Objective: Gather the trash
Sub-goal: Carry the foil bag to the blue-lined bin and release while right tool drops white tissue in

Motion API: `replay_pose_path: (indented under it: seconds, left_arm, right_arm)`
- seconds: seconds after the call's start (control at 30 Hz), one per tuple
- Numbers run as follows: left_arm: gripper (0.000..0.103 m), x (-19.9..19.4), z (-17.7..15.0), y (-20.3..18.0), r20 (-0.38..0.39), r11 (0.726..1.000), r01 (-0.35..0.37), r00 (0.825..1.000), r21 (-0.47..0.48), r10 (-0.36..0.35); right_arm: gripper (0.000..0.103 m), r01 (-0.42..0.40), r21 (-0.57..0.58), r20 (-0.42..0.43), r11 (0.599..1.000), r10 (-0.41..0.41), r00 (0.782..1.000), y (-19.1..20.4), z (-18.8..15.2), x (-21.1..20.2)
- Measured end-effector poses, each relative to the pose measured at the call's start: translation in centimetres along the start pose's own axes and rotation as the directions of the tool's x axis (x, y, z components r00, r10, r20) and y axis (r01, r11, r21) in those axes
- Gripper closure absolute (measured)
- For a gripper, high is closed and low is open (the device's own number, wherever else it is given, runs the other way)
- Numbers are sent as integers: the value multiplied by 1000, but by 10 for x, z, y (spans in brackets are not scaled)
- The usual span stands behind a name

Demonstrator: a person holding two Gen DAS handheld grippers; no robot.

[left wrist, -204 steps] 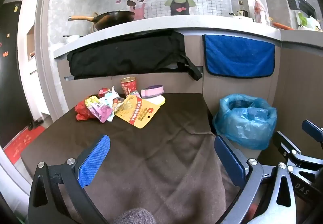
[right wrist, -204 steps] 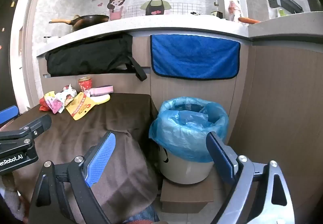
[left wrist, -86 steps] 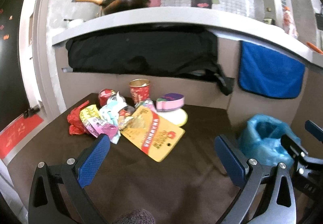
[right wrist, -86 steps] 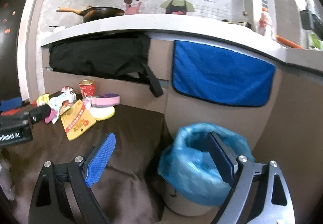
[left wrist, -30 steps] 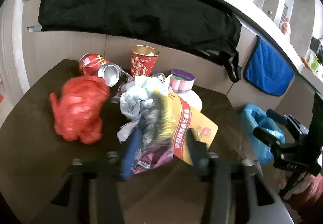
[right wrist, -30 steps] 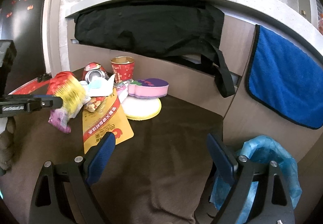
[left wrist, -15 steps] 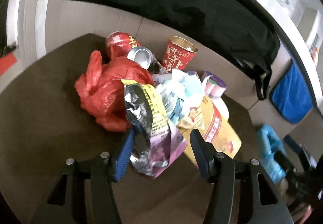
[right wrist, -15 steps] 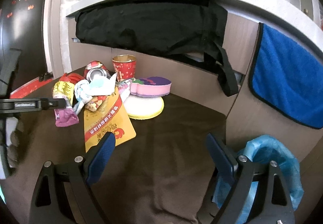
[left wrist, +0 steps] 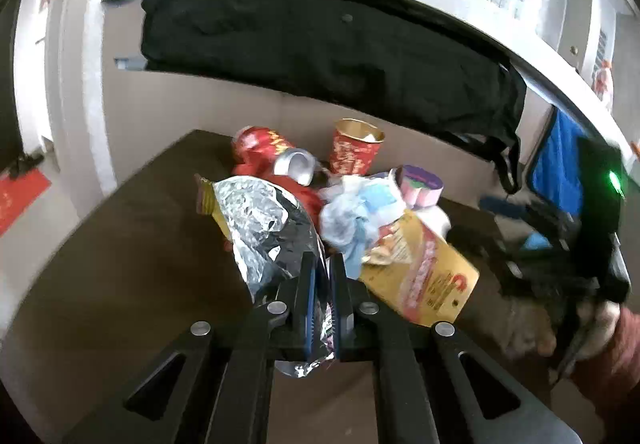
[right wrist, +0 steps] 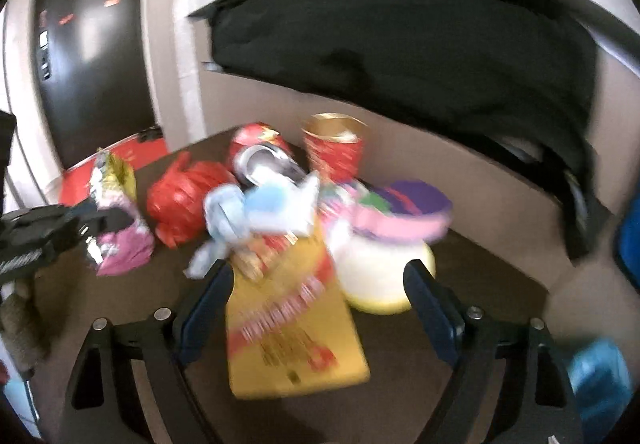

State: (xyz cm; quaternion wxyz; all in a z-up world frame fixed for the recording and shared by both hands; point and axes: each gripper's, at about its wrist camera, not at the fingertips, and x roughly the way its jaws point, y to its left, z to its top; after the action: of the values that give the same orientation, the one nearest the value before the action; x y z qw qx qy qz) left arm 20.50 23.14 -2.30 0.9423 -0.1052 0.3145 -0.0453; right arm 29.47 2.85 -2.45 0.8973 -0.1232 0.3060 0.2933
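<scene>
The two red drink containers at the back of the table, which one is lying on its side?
The red can, on the left: it lies tipped over with its silver top facing the camera. The red paper cup beside it stands upright, gold rim up.

I see a brown-cloth tabletop (left wrist: 120, 252) carrying a heap of trash at its far side. Taking the red paper cup (left wrist: 356, 152) as landmark: a red can (left wrist: 272, 152) lies on its side just left of it, a red plastic bag (right wrist: 184, 200) further left, a yellow pouch (right wrist: 292, 328) flat in front, and a pale round dish (right wrist: 380, 276) to the front right.
</scene>
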Motion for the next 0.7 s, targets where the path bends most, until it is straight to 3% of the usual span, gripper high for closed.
replay_pose_path:
  seconds: [0.17,0.3,0.4,0.5,0.7]
  left_arm:
    - [96,-10,-10,12,0,1000,-26,1000,-1,26]
    - [96,-11,-15,20,3,999,-12,1000,-38,12]
    - [96,-10,-17,24,2,998,-15,1000,-57,16]
    - [96,-9,-17,23,-1,997,-3,1000,-73,3]
    - [96,-10,-8,-11,26,998,49,999,-35,-48]
  right_arm:
    - [19,-49,-26,-20,998,49,999,26,27,41]
    - [22,-39,-75,-110,996,30,993,45,30,78]
    - [55,-64,-63,-202,996,50,978,46,23,95]
    - [72,-115,21,-181,993,117,976,30,17,76]
    - [73,-60,52,-85,997,64,994,-1,3,4]
